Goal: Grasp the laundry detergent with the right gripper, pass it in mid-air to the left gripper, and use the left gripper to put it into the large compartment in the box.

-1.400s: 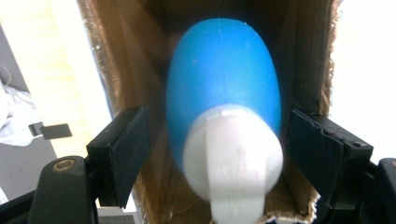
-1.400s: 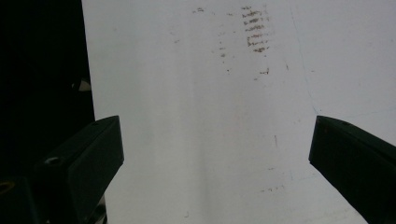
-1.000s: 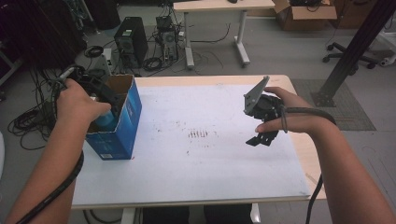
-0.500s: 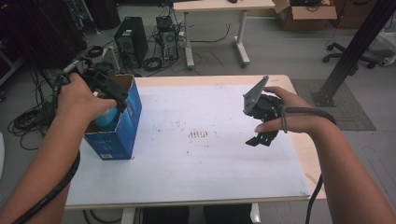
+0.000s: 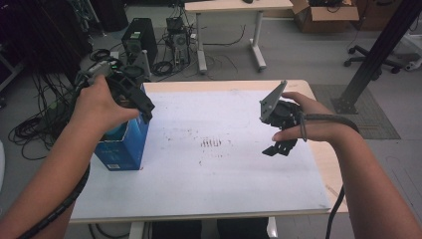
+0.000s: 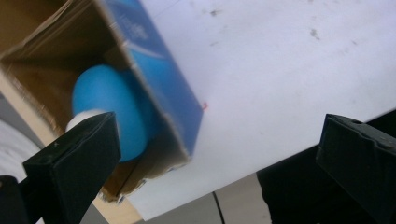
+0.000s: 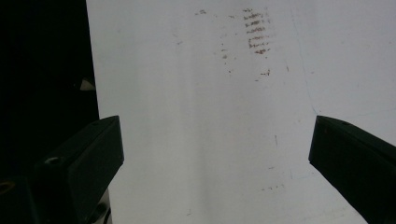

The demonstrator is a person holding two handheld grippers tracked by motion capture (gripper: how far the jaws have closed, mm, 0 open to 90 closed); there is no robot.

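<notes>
A workshop floor strewn with cables and computer towers lies behind a pale table (image 5: 214,189), its white top smudged with brown marks (image 5: 211,143) near the middle. At nine o'clock on that top stands an open blue cardboard box (image 5: 122,147), upright, flaps up. Inside it, in the left gripper view, sits a round blue object (image 6: 109,112) with a white end, tucked against the box's near wall; what exactly it is, I cannot tell.

The left gripper (image 5: 142,107) hangs over the box's open mouth, the hand (image 5: 99,104) wrapped round its body. Its jaws have just been opening and now stand spread wide, nothing between them: the blue object lies below and beyond the left jaw, apart from both pads.

Over at three o'clock, the right gripper (image 5: 278,147) hangs above the bare white surface, pointing down, its grey three-cornered plate tipped up toward twelve. The right hand (image 5: 311,119) grips it, cable looped over the wrist. Its jaws are spread wide too, with plain tabletop and the brown marks between them. The two grippers are well apart.
</notes>
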